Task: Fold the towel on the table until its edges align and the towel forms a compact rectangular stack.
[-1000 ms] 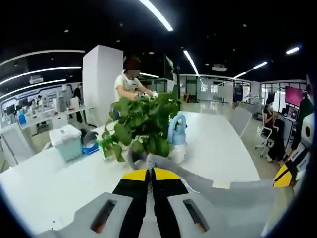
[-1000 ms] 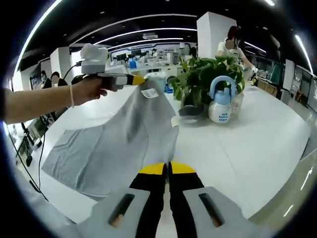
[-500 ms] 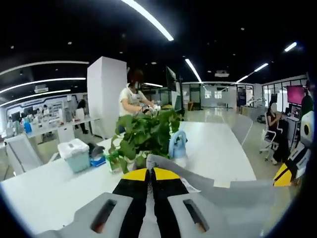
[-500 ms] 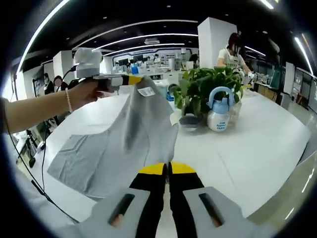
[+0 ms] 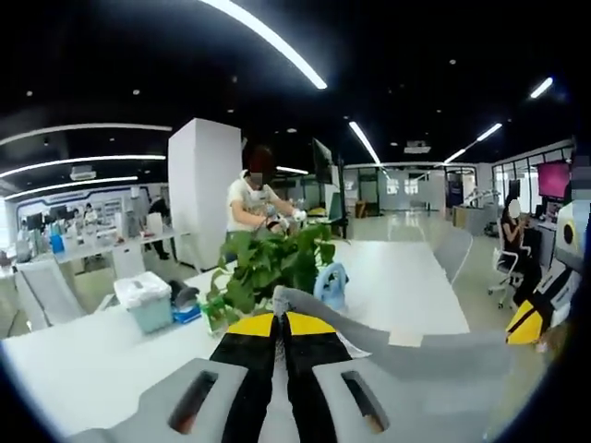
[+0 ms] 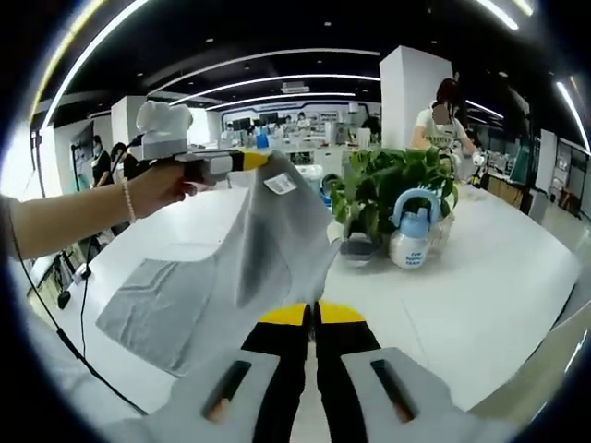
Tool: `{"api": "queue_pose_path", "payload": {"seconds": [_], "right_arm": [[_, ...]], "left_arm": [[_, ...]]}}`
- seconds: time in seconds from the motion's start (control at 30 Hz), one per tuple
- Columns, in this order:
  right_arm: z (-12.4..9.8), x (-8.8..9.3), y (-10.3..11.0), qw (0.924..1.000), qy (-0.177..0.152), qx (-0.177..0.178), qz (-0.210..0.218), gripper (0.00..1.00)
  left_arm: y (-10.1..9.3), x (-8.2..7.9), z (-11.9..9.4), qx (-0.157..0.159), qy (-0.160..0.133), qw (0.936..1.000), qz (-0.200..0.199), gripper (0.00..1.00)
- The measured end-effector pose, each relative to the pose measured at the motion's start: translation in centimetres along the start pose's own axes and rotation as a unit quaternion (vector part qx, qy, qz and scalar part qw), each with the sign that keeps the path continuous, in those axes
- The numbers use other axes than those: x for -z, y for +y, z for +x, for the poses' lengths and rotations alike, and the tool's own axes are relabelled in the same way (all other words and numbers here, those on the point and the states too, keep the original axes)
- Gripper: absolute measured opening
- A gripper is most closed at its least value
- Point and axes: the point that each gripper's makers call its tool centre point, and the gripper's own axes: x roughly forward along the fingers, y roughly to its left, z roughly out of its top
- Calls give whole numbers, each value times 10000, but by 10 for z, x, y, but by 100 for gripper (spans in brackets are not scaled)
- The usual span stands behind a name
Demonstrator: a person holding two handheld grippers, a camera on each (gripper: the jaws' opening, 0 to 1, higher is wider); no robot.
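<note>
Nearest the right tongs (image 6: pixel 315 312), clenched on one towel (image 6: pixel 242 268) corner, the cloth hangs lifted, its far end trailing on the surface (image 6: pixel 480 277). Left tongs (image 6: pixel 257 160) clench another corner higher up. Folding is mid-lift; next, both corners likely need carrying over to the trailing edge. Beyond stand a plant (image 6: pixel 392 185) and spray bottle (image 6: pixel 411 235).
</note>
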Motion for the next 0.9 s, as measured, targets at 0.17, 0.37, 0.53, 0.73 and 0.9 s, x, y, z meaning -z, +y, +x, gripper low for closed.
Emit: {"api": "queue_pose_path", "payload": {"seconds": [0.17, 0.37, 0.53, 0.73, 0.9], "right_arm": [[-4, -6, 2, 9999, -124, 0, 46, 0], [-7, -11, 6, 9996, -273, 36, 46, 0], [-11, -20, 14, 9989, -451, 0, 88, 0], [-16, -32, 33, 9971, -701, -170, 254, 0], [-18, -42, 53, 9945, -873, -484, 323, 0]], "left_arm": [[4, -8, -6, -36, -77, 9999, -65, 3], [10, -11, -18, -40, -133, 9997, -196, 3], [19, -18, -25, -98, -261, 9994, -219, 3], [37, -27, -38, -259, -413, 9988, -37, 3], [49, -34, -47, -350, -498, 9981, -42, 3]]}}
